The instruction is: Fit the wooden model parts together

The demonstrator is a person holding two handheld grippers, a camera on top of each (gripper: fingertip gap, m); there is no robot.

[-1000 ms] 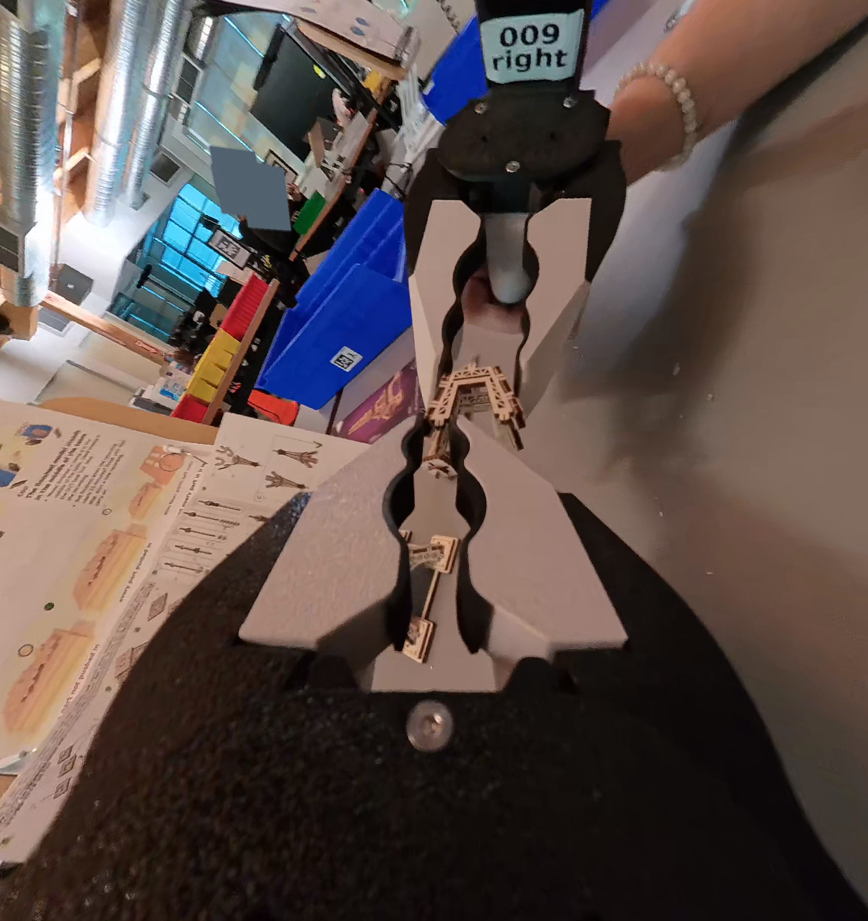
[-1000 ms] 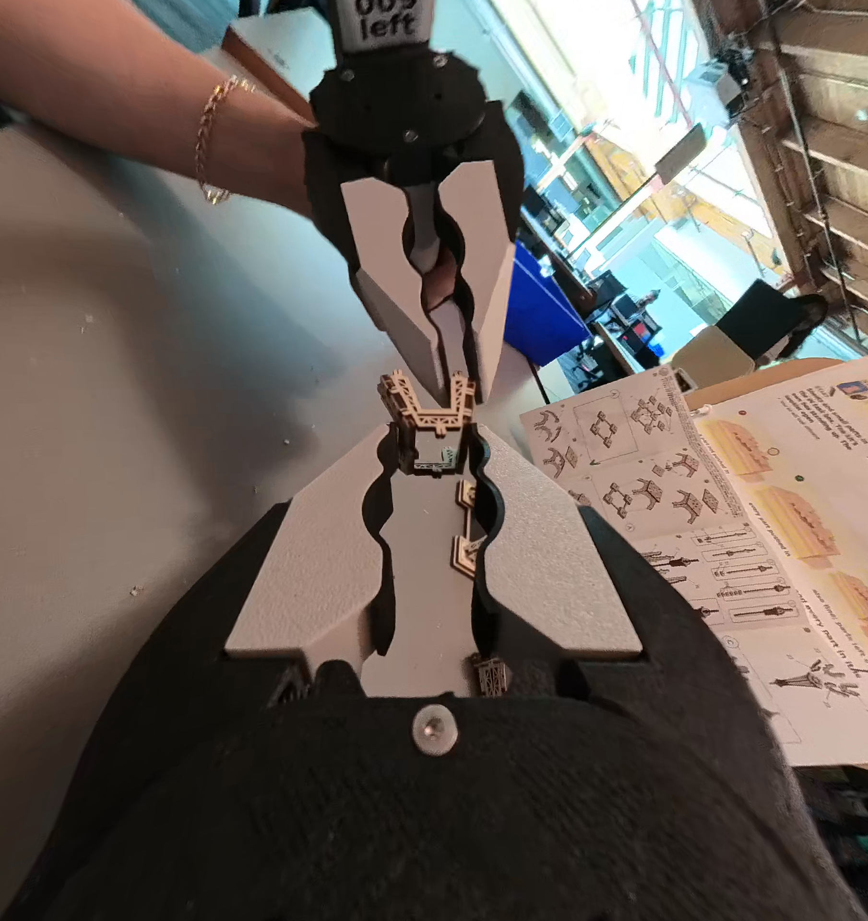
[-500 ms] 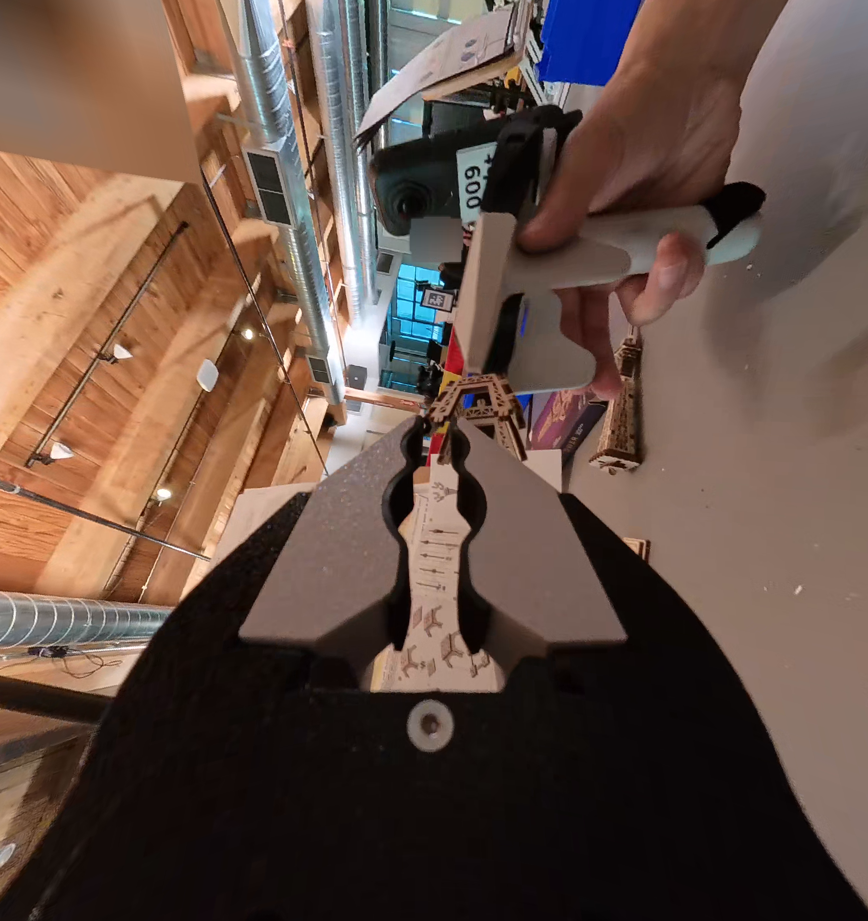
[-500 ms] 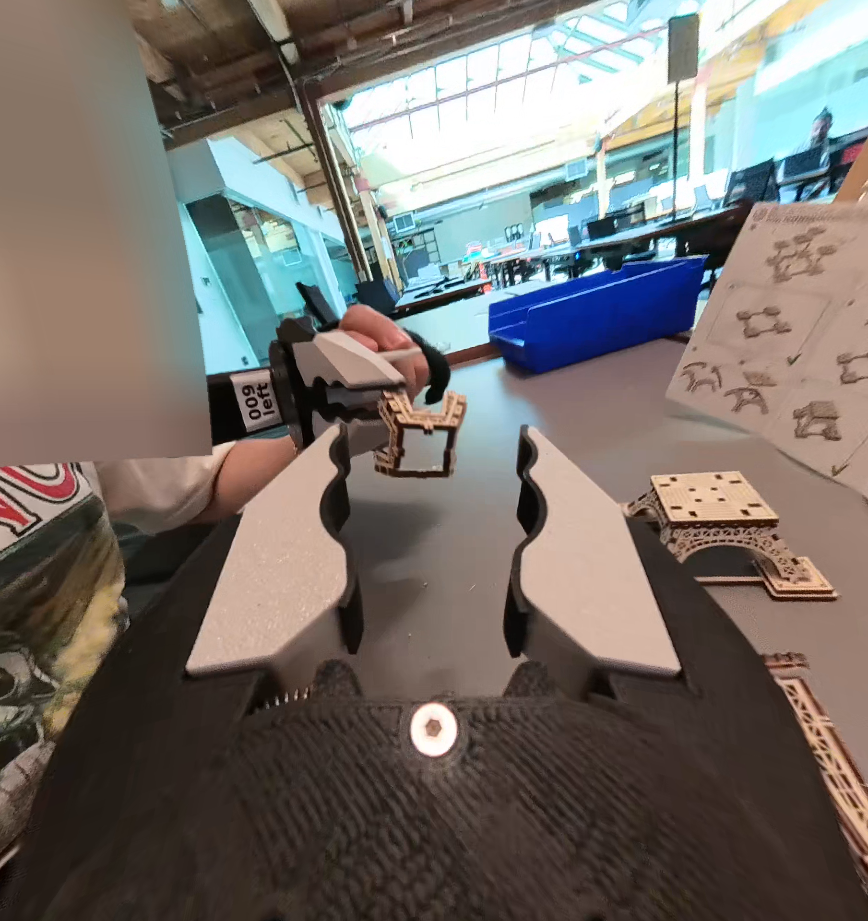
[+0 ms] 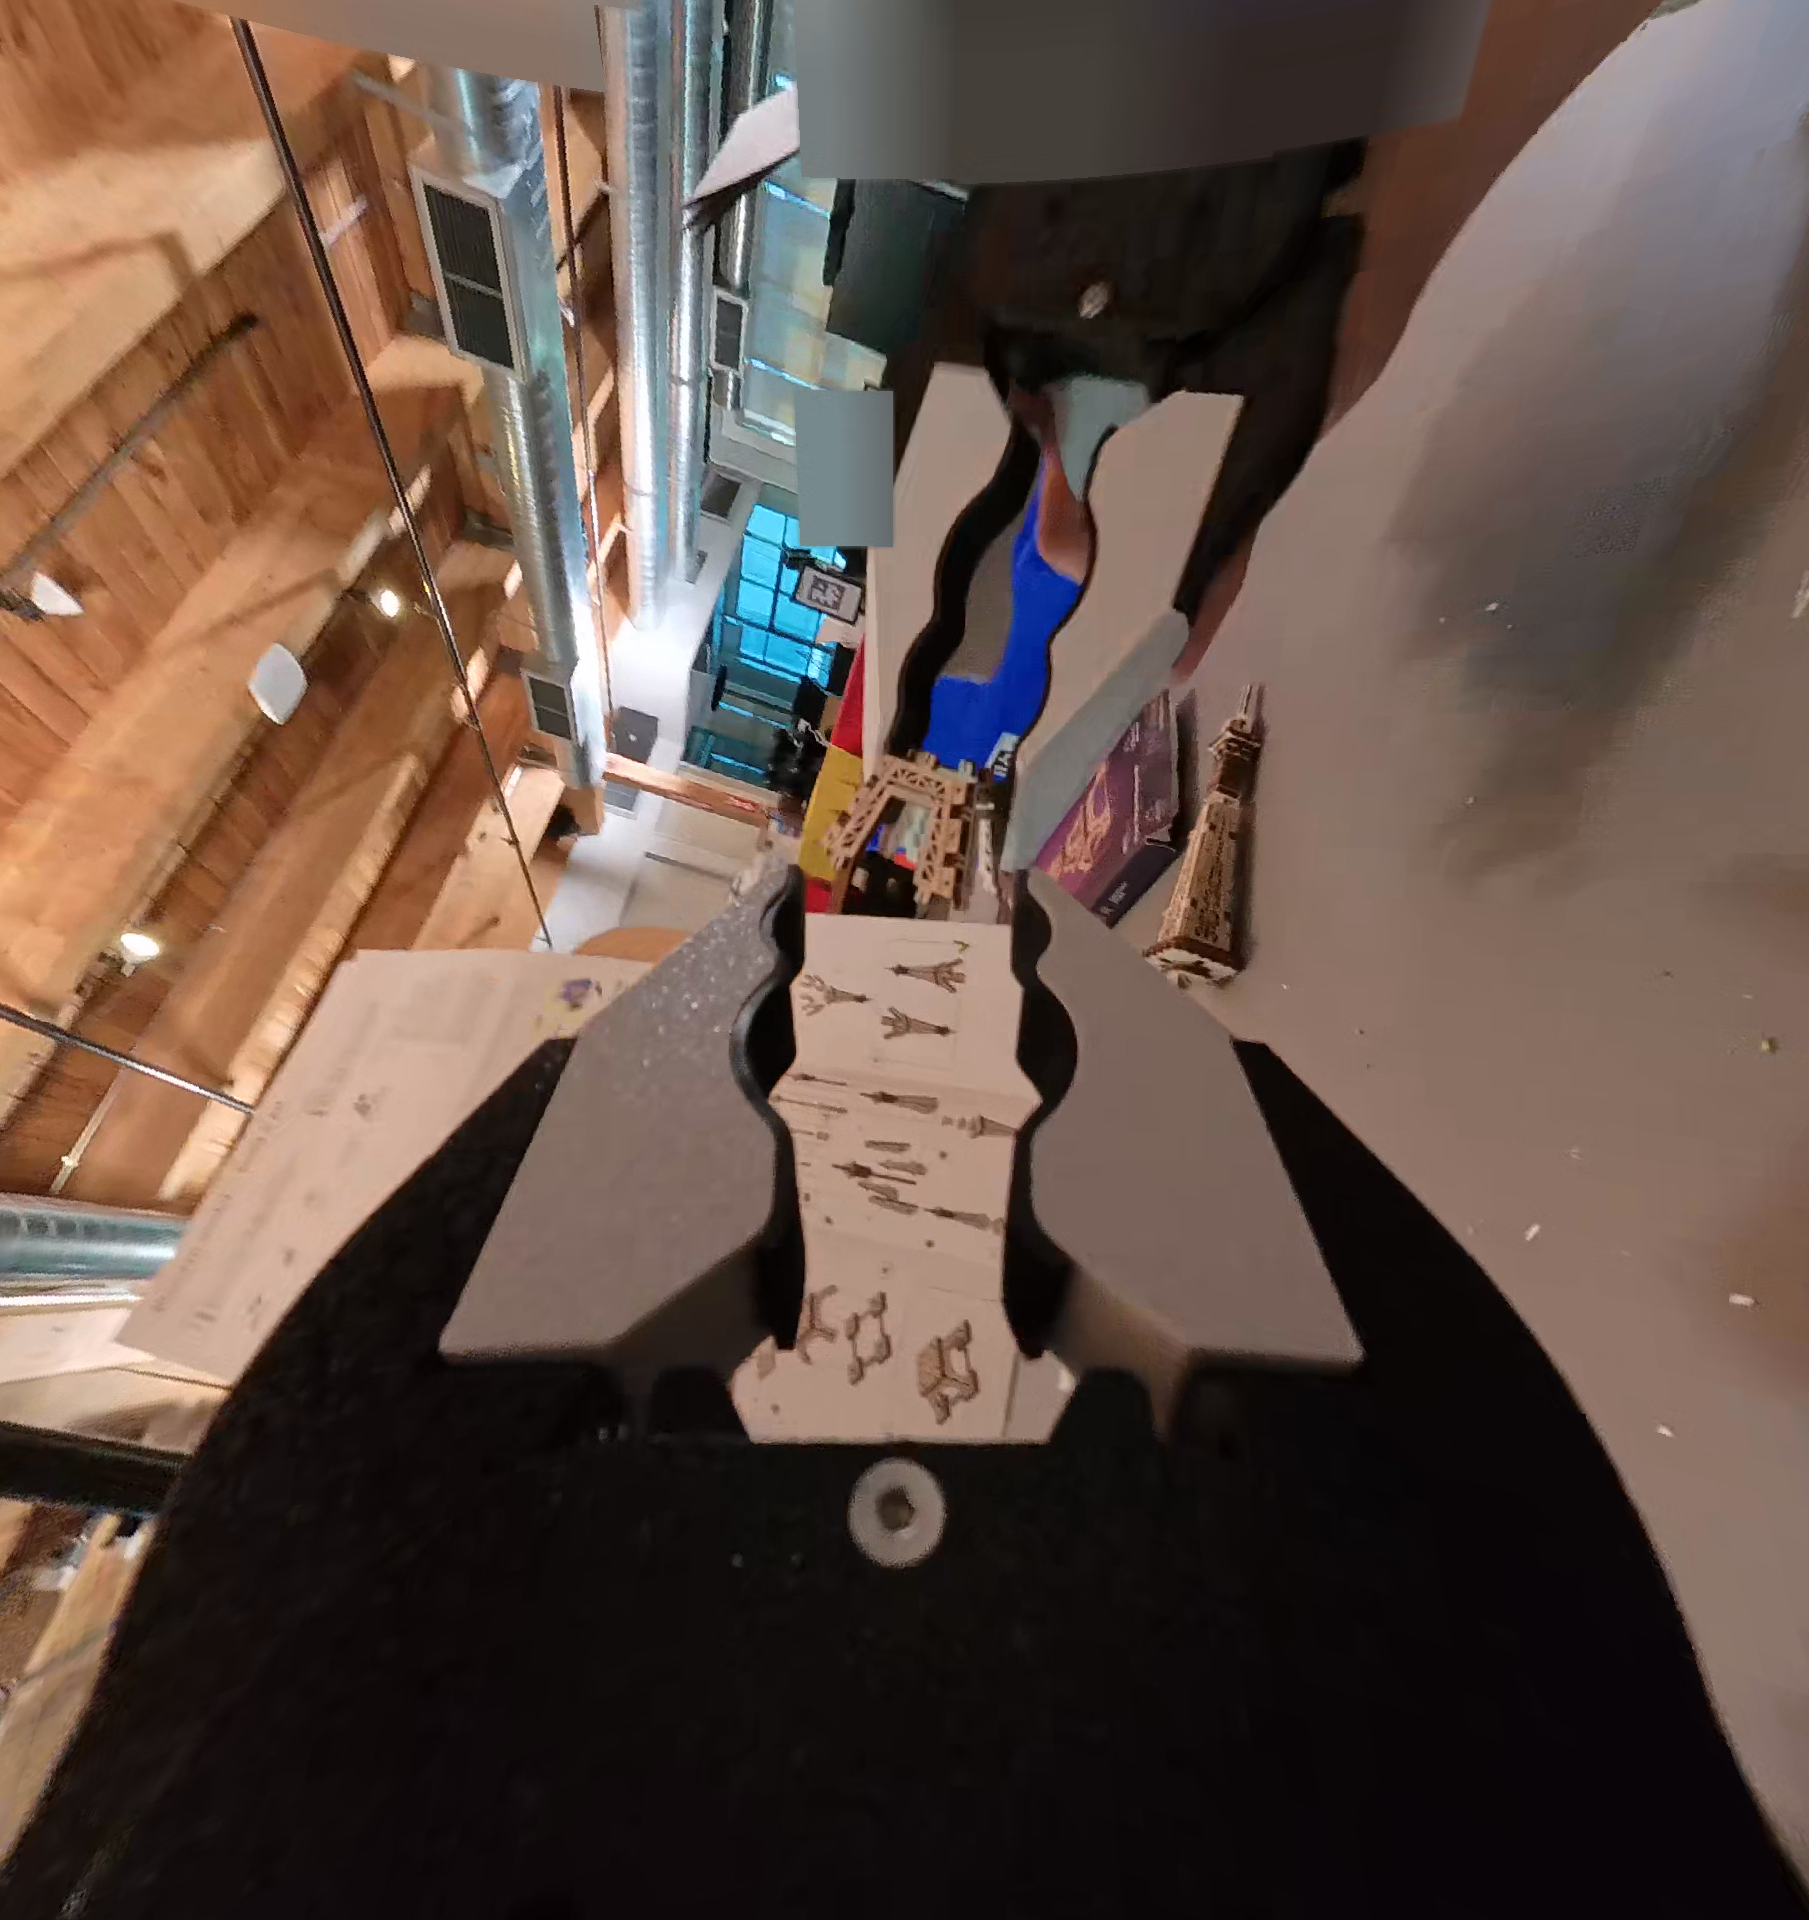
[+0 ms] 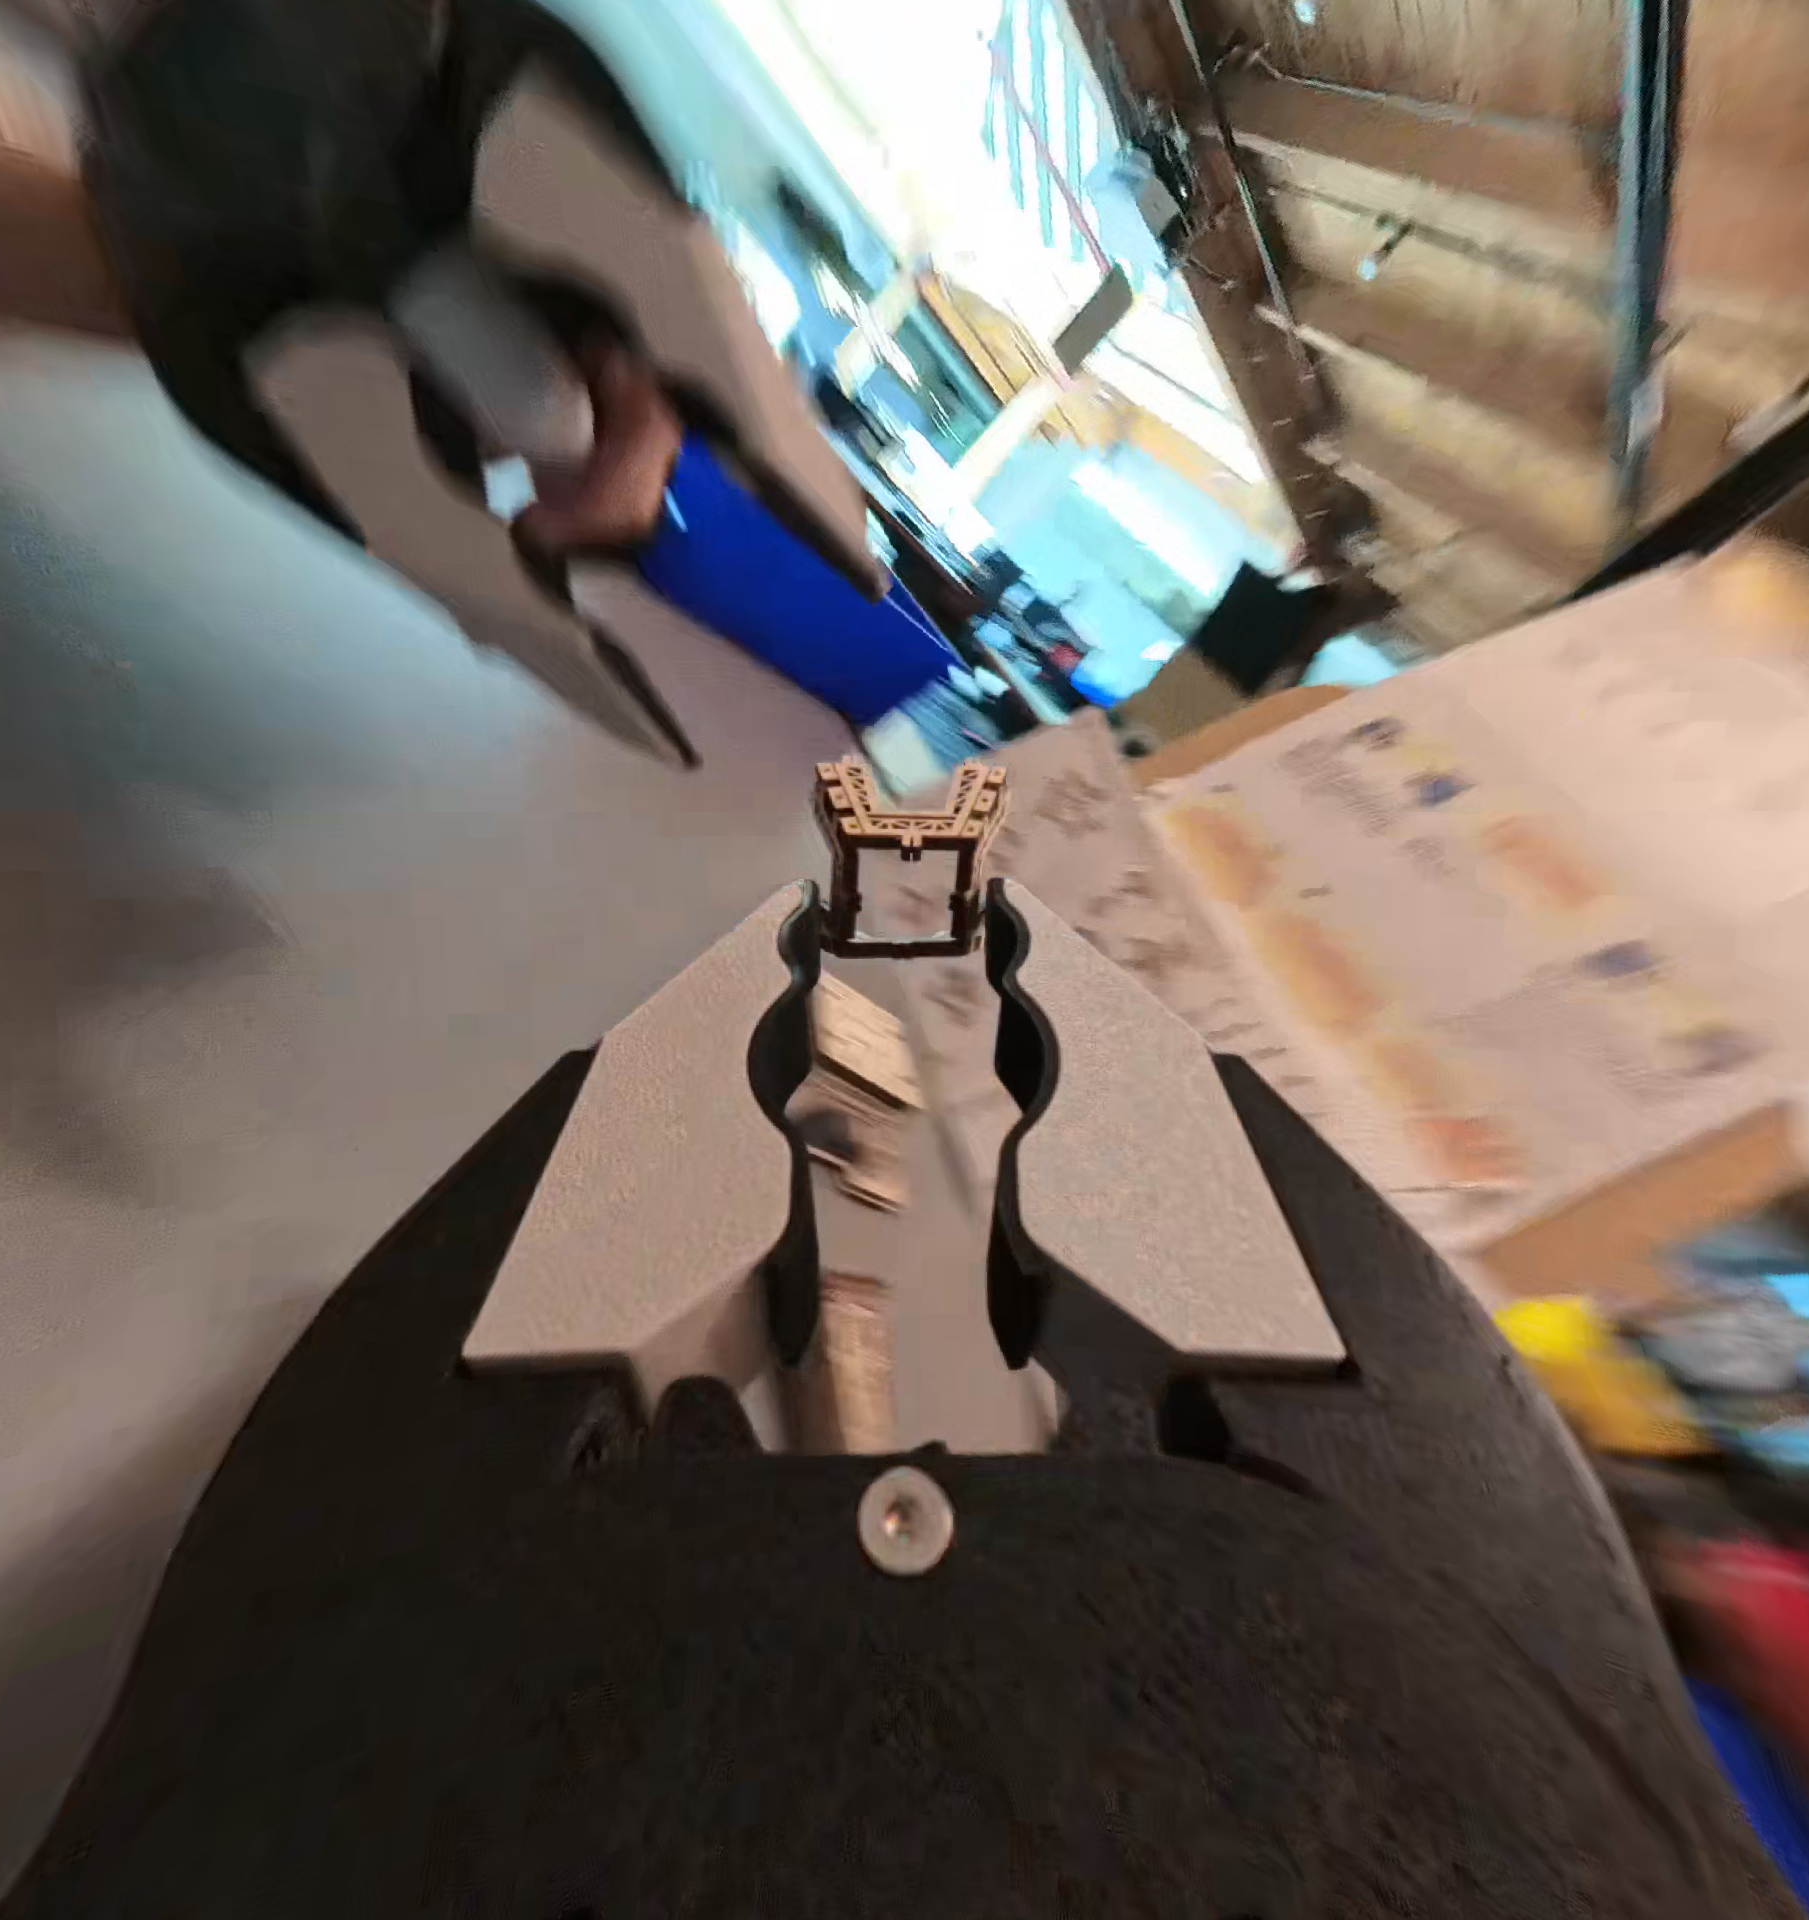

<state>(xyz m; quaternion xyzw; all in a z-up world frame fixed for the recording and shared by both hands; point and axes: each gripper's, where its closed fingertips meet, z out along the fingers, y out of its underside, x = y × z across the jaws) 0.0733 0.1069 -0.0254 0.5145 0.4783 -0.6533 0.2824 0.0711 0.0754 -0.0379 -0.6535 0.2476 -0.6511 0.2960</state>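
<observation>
- Grey table (image 5: 1565, 727): fills the right side of the left wrist view, with pale specks scattered on its surface.
- Instruction sheet (image 5: 910, 1132): lies open on the table's far edge. Diagrams of the parts show through the gap of the left gripper. In the right wrist view the sheet (image 6: 1451, 852) is badly blurred.
- Left gripper (image 5: 910, 904): fingers apart, nothing between them, only the sheet visible behind. In the right wrist view it sits upper left (image 6: 671, 665), blurred, fingers spread, close to the wooden frame part but not touching it.
- Right gripper (image 6: 900, 909): fingertips clamped on the wooden frame part, pressing its two sides. In the left wrist view it comes in from above (image 5: 973, 790), tips by the part.
- Blue bin (image 6: 775, 592): behind the left gripper, at the table's far side.
- Purple box (image 5: 1118, 821): on the table, just beside the tower section.
- Tower section (image 5: 1212, 842): wooden lattice spire lying on the table, apart from both grippers.
- Wooden frame part (image 6: 910, 862): small square lattice frame with two splayed legs pointing away from the right gripper, held in the air at that gripper's tips. In the left wrist view (image 5: 910, 821) it sits just beyond the left fingertips.
</observation>
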